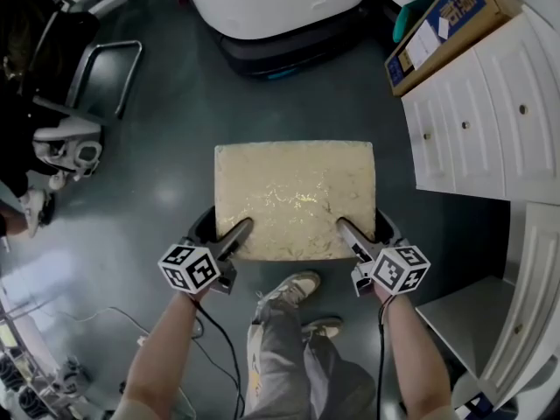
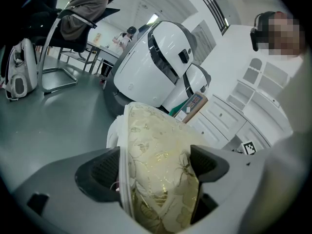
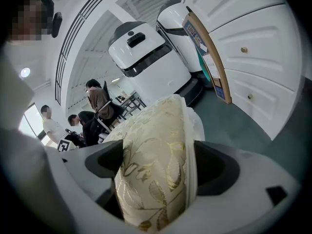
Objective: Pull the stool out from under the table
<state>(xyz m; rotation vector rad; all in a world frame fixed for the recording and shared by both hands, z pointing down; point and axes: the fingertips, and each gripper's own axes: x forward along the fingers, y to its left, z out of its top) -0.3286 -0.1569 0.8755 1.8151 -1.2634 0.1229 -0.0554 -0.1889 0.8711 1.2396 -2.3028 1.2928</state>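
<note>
1. The stool point(image 1: 295, 199) stands on the dark grey-green floor point(image 1: 166, 156). Its square seat, covered in cream fabric with a gold leaf pattern, faces up at the middle of the head view.
2. The left gripper point(image 1: 224, 232) is clenched on the seat's near edge at its left corner. In the left gripper view the padded seat fills the gap between the two dark pads point(image 2: 103, 172), and both press against the fabric.
3. The right gripper point(image 1: 367, 233) grasps the same near edge at the right corner. In the right gripper view the cushion is squeezed between its pads point(image 3: 217, 167), with a white trim strip along the right-hand side.
4. The person's forearms reach down to both grippers, and a pale shoe point(image 1: 294, 289) sits on the floor just beside the seat's near edge, between the two grippers.
5. A large white machine point(image 1: 267, 3) on a dark base stands on the far side of the stool, apart from it.
6. A white cabinet point(image 1: 490, 121) with knobbed drawers lines the right side, and a cardboard box point(image 1: 442, 24) lies on top of it.
7. At the upper left a chair point(image 1: 109, 68) with a bent metal frame stands well apart from the stool.
</note>
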